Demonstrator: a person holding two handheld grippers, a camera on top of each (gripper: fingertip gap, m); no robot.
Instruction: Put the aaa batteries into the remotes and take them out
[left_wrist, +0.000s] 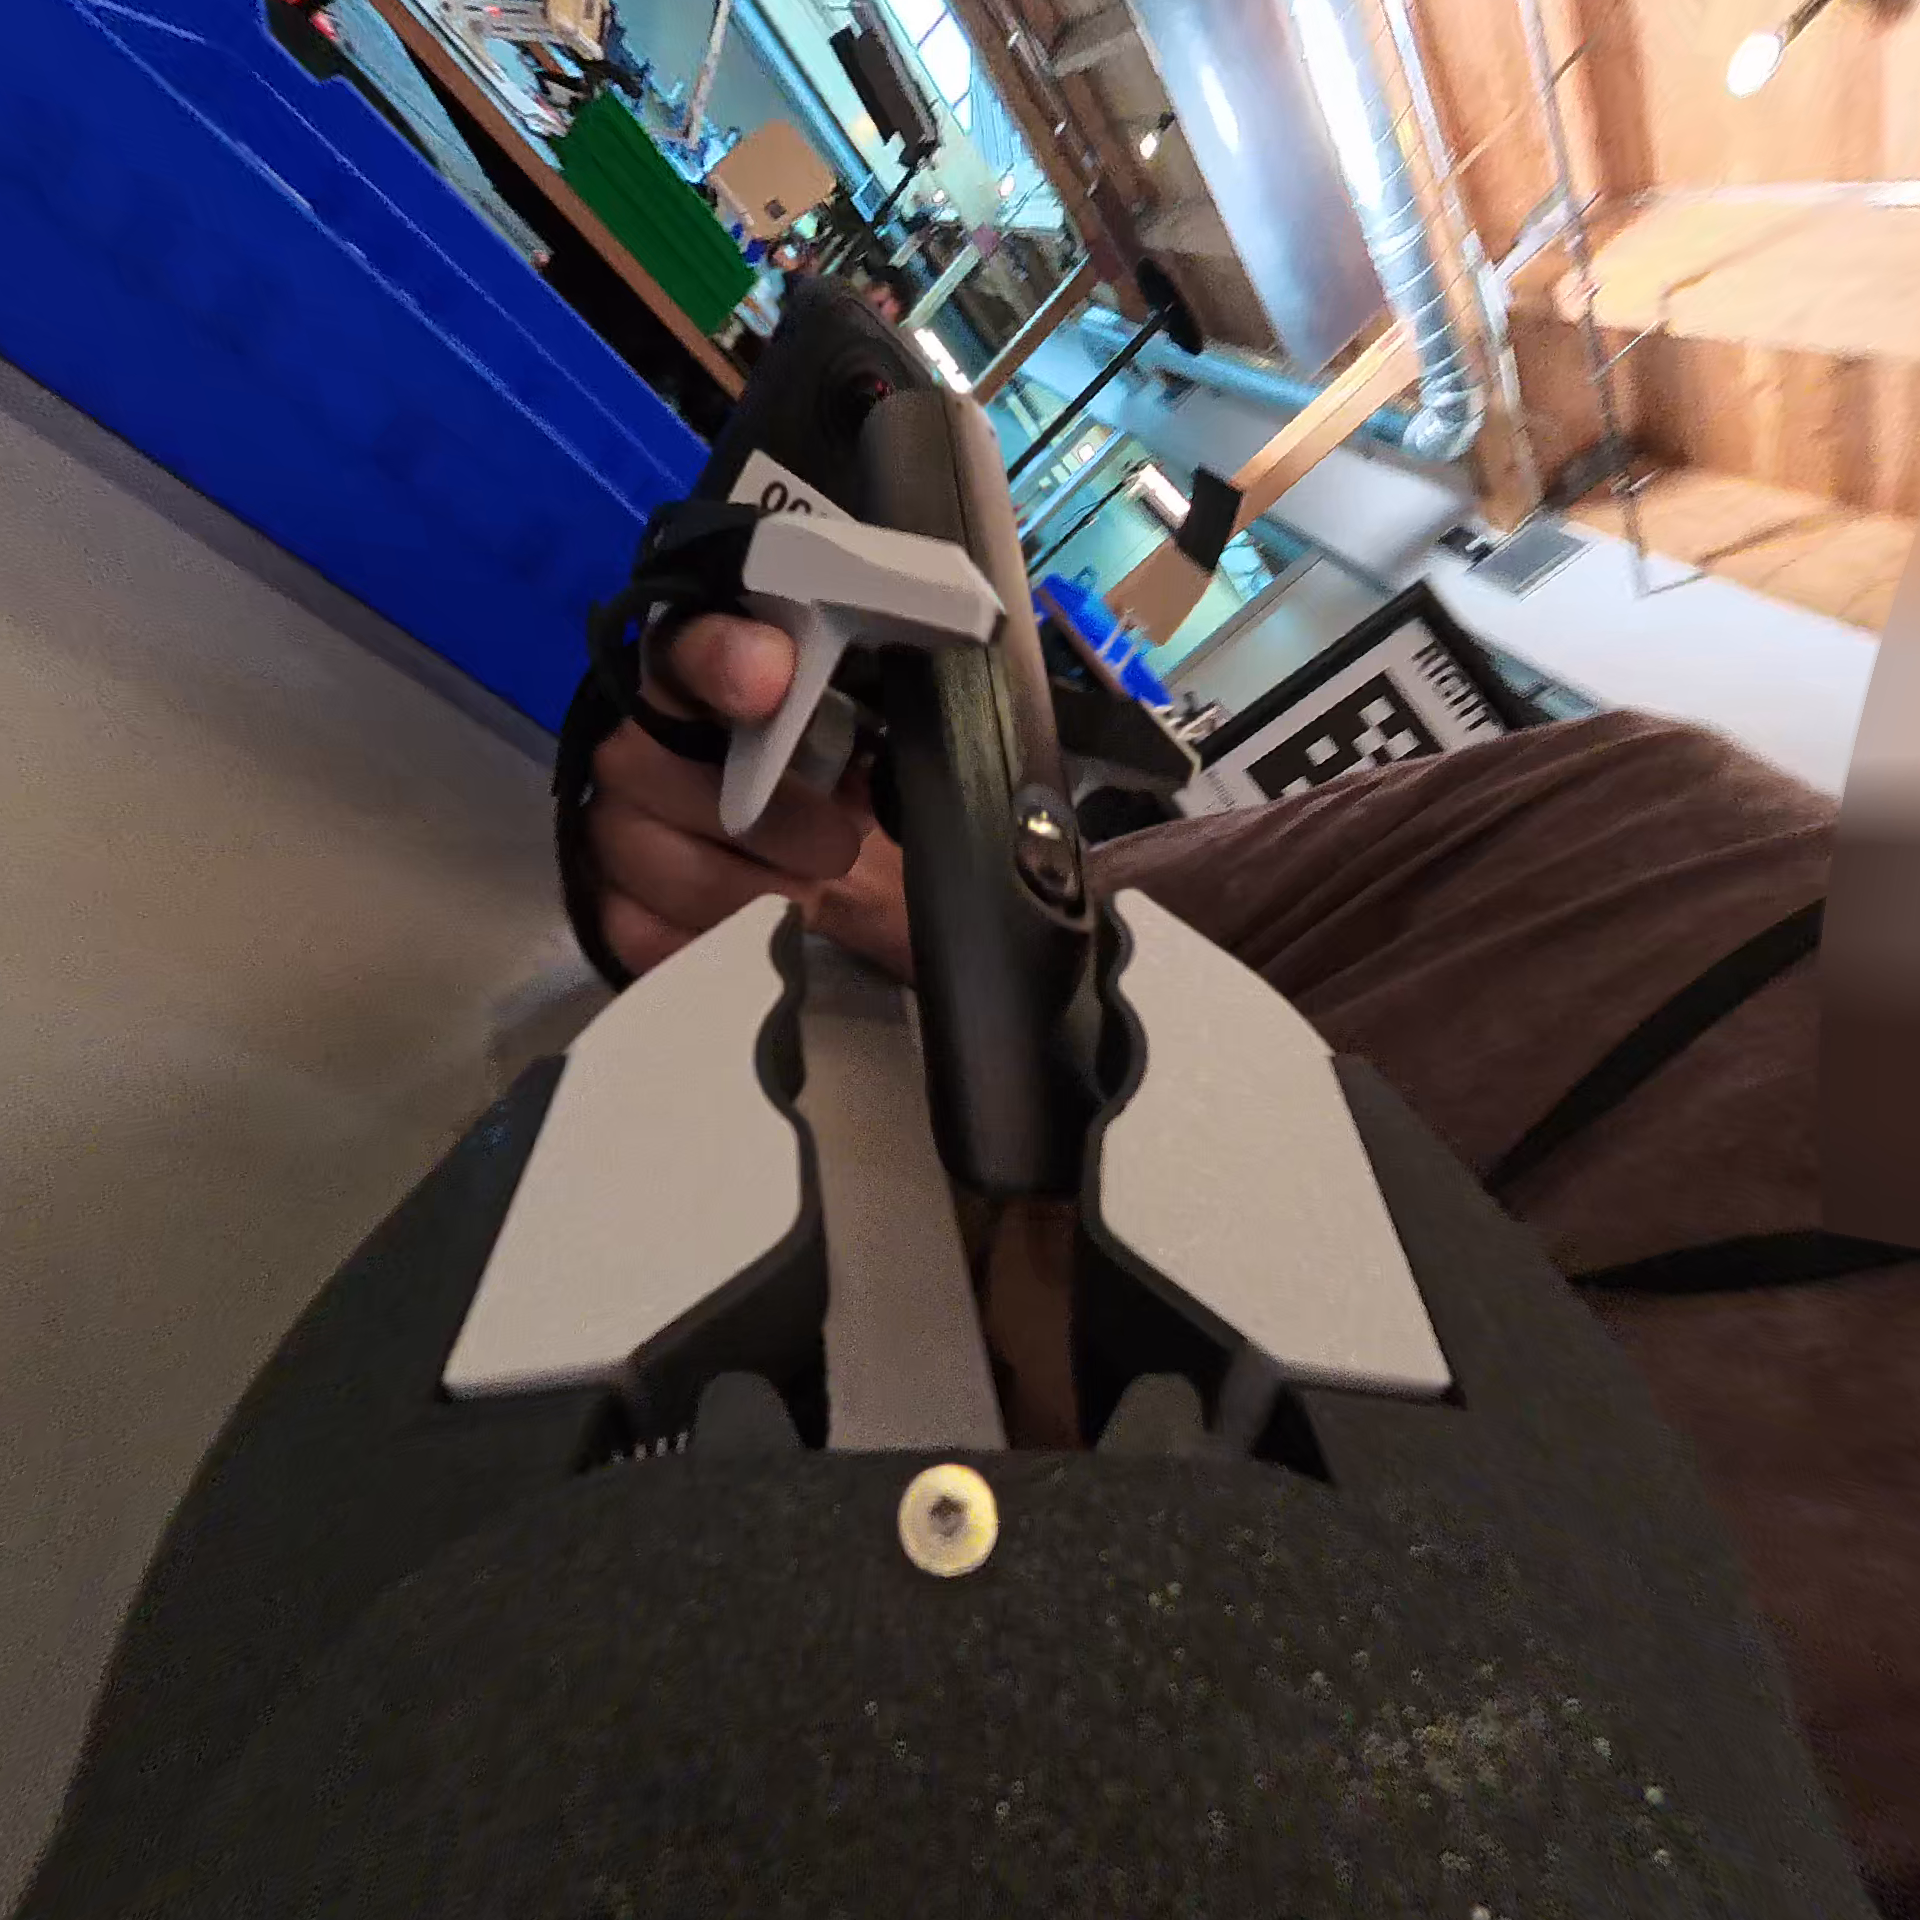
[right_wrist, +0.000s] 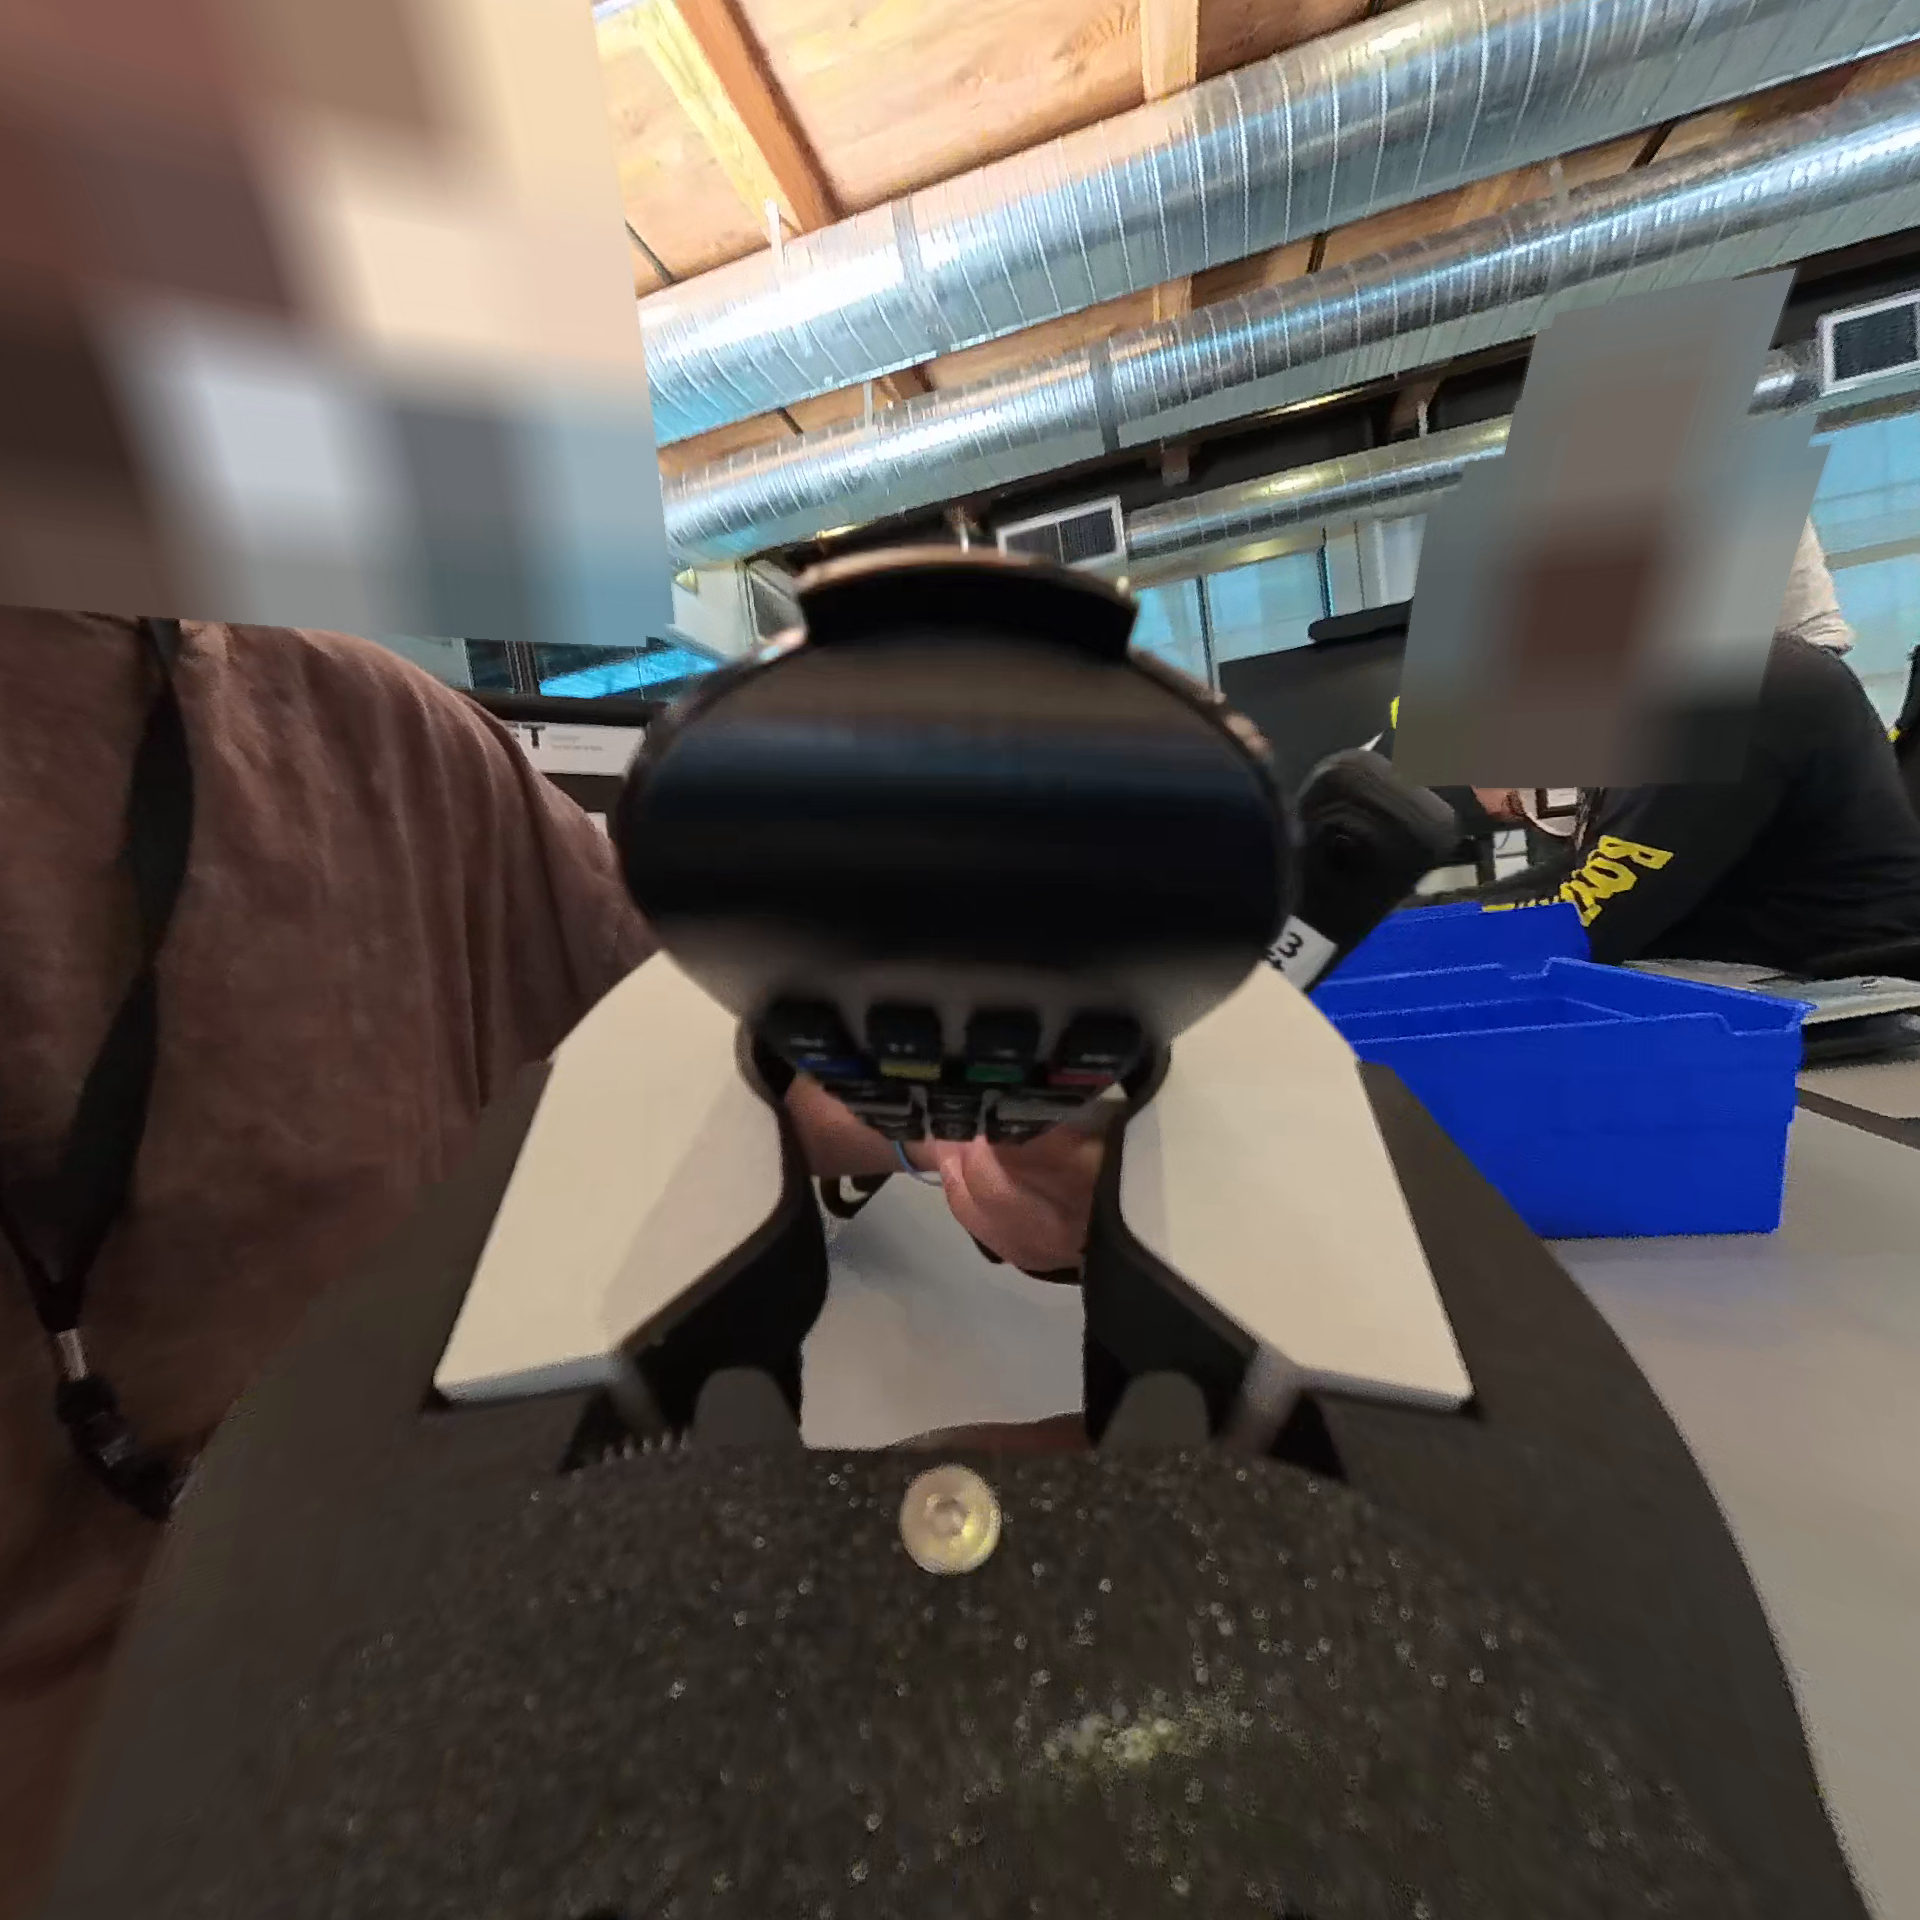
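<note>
I log: wooden ceiling (right_wrist: 935, 94) overhead, silver ducts (right_wrist: 1247, 208) beneath it, blue bin (right_wrist: 1558, 1091) right on grey table (right_wrist: 1714, 1351), windows (right_wrist: 1278, 613) far.

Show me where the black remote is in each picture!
Left wrist view: the remote stands edge-on in the middle, rising from between the left tongs.
Right wrist view: the remote fills the centre, end-on, coloured buttons underneath, between the right tongs.
Shared landmark: the blue bin.
</note>
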